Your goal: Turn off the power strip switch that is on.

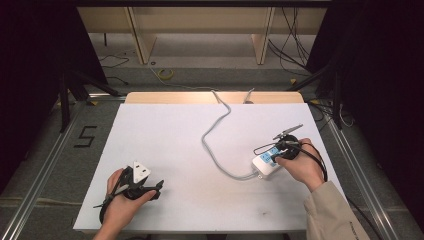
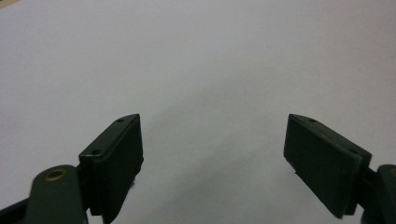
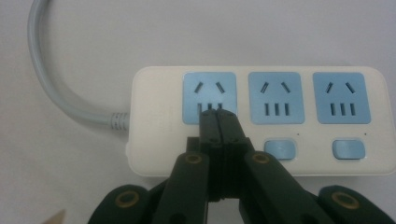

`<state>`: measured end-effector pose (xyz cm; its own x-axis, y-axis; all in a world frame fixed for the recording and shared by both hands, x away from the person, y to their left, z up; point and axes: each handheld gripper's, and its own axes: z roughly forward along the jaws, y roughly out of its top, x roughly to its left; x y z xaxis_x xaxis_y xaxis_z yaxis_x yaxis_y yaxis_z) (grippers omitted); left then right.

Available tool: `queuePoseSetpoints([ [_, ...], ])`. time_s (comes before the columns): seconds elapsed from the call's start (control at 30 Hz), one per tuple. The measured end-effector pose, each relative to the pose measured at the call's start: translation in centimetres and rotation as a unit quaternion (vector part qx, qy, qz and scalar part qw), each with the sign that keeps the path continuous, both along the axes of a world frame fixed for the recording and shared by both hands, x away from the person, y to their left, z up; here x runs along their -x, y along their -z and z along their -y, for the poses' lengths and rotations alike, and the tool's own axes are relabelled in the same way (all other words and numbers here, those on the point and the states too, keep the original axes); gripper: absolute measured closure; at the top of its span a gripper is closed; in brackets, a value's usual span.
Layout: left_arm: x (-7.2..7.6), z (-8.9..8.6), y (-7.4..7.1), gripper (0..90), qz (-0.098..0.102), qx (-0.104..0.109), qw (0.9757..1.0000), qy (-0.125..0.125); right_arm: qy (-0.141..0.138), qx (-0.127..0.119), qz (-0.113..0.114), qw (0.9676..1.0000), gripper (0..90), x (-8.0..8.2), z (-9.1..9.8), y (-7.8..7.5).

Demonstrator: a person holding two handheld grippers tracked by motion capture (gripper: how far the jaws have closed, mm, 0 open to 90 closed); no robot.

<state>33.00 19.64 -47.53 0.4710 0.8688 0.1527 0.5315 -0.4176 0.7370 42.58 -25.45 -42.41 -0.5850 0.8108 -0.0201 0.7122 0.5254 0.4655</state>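
Closed black jaws of the right gripper (image 3: 218, 114) rise from six o'clock in the right gripper view, pressed flat together with nothing between them, their tips over the lower edge of the first blue socket on the white power strip (image 3: 257, 121). That strip lies flat on the white table top (image 1: 190, 145), with three blue sockets in a row; two blue switches (image 3: 280, 149) show below the second and third. Its grey cable (image 3: 51, 93) leaves the end at nine o'clock in that view and curves up toward eleven o'clock.

From the high view, the power strip (image 1: 264, 164) sits at about four o'clock on the table, just under the right gripper (image 1: 285, 145), which the person's right hand (image 1: 300, 167) holds. The cable (image 1: 215, 135) winds off toward twelve o'clock and over the far edge.

At eight o'clock on the table, well apart from the strip, the left hand (image 1: 122, 200) holds the left gripper (image 1: 160, 186). Its jaws stand wide open over bare table, gripping nothing
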Motion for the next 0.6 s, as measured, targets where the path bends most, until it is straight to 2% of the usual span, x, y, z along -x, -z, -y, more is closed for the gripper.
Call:
queuePoseSetpoints([
  [0.6,-0.01,0.03,0.00,19.3,0.001,0.000,1.0000,0.000,-0.002,0.010,-0.010,0.9999,90.0,-0.15,-0.14,0.68],
])
